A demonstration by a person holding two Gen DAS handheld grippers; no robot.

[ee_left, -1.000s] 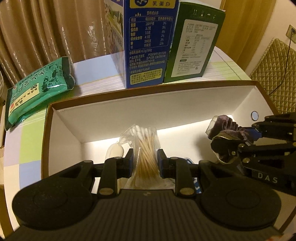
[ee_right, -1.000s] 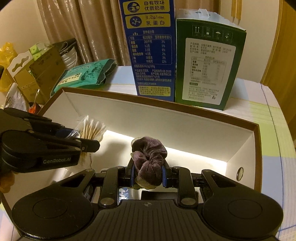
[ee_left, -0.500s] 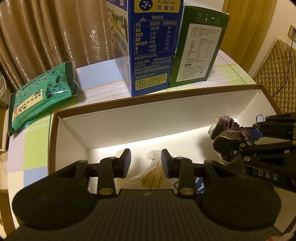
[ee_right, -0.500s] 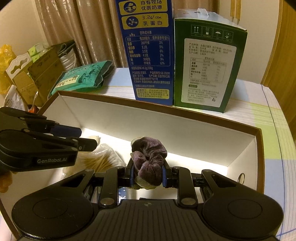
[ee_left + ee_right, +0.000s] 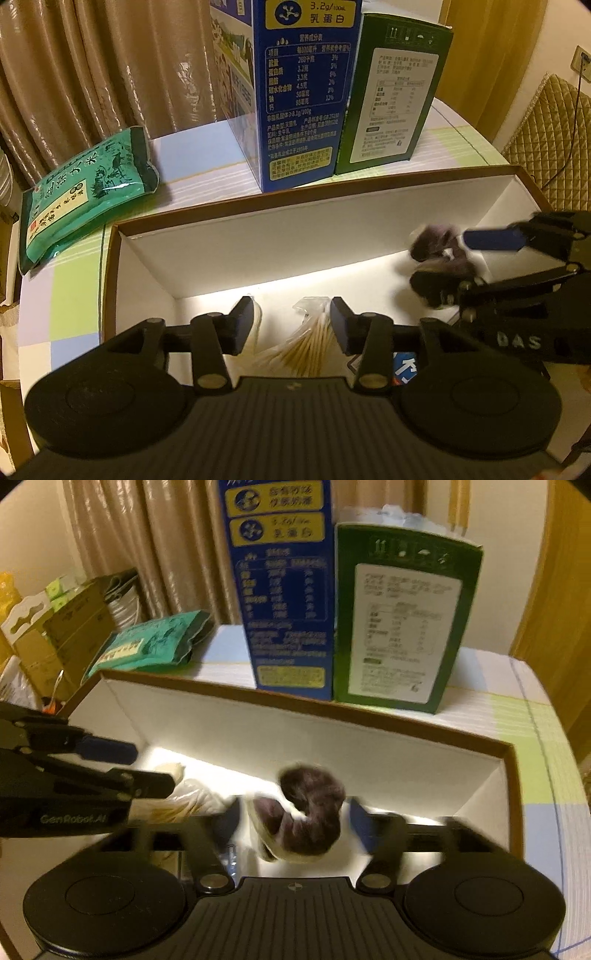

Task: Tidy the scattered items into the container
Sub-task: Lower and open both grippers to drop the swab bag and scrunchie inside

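At the far left of the left wrist view, a green packet (image 5: 88, 199) lies flat on the checked surface (image 5: 74, 284), just outside the brown-rimmed white box (image 5: 332, 236). Behind the box's far wall, in the upper middle of the frame, a blue carton (image 5: 299, 92) and a green carton (image 5: 391, 107) stand upright side by side.

Low in the middle, the left gripper (image 5: 291, 325) has its fingers (image 5: 242, 325) spread wide with nothing between them; the bag of cotton swabs (image 5: 303, 350) lies on the box floor just beneath the gap, beside a pale object (image 5: 256, 332) I can't identify.

At the right edge the right gripper (image 5: 439, 262) reaches in over the box. In the right wrist view its fingers (image 5: 364, 819) are parted and blurred, and the purple scrunchie (image 5: 310, 819) sits loose between them, inside the box near its right end. Whether it touches the floor I cannot tell.
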